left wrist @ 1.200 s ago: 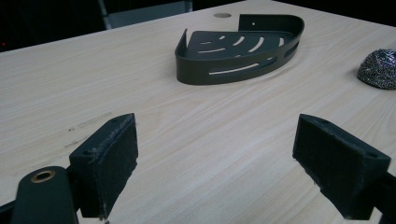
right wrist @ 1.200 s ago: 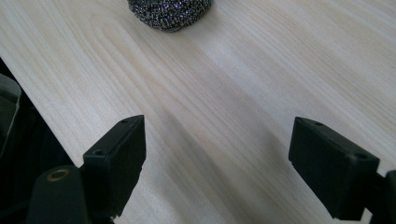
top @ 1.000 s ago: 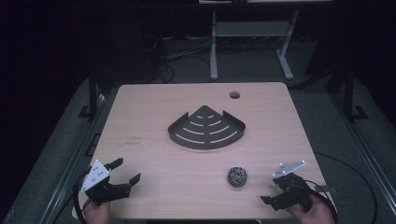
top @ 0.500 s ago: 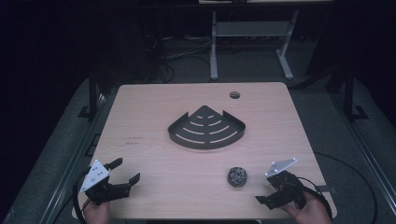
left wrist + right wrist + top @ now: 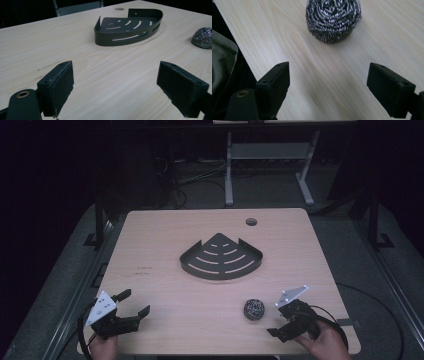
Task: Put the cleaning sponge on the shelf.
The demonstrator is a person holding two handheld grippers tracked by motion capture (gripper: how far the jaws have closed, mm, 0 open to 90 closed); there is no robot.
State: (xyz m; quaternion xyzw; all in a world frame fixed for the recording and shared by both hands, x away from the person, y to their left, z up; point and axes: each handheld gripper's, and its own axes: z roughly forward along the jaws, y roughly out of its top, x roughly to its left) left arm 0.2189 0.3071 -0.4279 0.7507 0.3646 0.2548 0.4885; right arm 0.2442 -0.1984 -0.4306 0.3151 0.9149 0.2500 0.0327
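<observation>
A black quarter-round slotted basket (image 5: pixel 221 257) lies in the middle of the wooden table (image 5: pixel 165 240). A steel wool scourer ball (image 5: pixel 254 309) rests near the front right. My right gripper (image 5: pixel 276 321) is just right of the ball, open and empty, jaws pointing left at it. In the right gripper view the scourer (image 5: pixel 333 18) lies a short way ahead of the open gripper (image 5: pixel 329 87), not between the jaws. My left gripper (image 5: pixel 135 302) sits at the front left, open and empty. Past the wide-apart left gripper (image 5: pixel 117 85) I see the basket (image 5: pixel 127 27) and the scourer (image 5: pixel 203 37).
A round cable hole (image 5: pixel 251 222) is at the table's back right. The table's front edge (image 5: pixel 239 52) runs close beside the right gripper's left jaw. A white desk frame (image 5: pixel 265 155) and cables (image 5: pixel 190 185) stand on the floor behind the table.
The right gripper has slid left along the front edge towards the scourer and turned its jaws at it. The left gripper has stayed put.
</observation>
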